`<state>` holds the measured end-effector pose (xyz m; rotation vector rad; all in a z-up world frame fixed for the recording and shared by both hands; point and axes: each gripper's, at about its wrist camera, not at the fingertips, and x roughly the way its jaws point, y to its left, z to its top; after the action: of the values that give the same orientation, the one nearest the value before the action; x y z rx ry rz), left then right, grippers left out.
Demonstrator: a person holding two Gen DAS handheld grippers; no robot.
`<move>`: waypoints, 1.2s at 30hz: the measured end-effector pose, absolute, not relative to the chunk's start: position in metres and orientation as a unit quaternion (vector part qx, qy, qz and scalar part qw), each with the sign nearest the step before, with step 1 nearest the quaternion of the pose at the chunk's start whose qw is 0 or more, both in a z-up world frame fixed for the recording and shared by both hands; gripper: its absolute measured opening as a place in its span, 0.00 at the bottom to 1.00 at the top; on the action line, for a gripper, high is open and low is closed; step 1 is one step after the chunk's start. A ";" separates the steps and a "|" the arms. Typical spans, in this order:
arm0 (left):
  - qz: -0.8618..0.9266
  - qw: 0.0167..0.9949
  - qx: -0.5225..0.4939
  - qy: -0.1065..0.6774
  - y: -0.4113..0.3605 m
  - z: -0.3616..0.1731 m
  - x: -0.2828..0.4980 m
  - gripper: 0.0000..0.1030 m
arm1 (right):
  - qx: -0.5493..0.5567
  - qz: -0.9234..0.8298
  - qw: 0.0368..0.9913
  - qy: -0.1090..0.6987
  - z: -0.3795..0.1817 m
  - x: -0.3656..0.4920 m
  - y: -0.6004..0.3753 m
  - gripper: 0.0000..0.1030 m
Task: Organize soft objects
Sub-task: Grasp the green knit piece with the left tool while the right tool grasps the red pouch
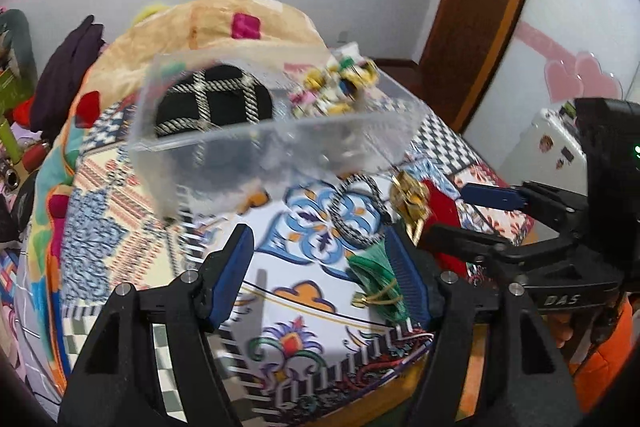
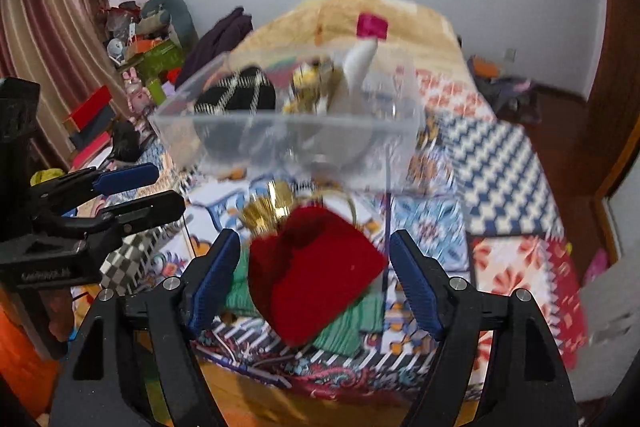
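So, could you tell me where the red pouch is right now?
In the right wrist view the red pouch lies on the bedspread between the open right gripper fingers, atop the green pouch, before the clear box.

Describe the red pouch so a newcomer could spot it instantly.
On the patterned bedspread, look just in front of the clear plastic bin, between the right gripper fingers. The red pouch is plain velvety red, lying over a green pleated pouch beside gold trim.

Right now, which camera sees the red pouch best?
The right wrist view: the red pouch fills the space between the open right gripper fingers, lying over a green pouch. The left wrist view shows only a sliver behind the right gripper's finger.
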<state>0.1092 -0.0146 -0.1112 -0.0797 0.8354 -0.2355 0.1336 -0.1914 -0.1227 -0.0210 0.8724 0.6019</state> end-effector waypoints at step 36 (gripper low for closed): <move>-0.170 0.870 -0.042 0.460 -0.073 -0.141 0.131 0.40 | 0.019 0.261 0.913 0.314 -0.064 0.095 -0.240 0.08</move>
<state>0.1308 -0.0733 -0.1409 -0.0880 0.9620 -0.3563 0.0954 -0.2404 -0.0644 0.0382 0.6477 0.5377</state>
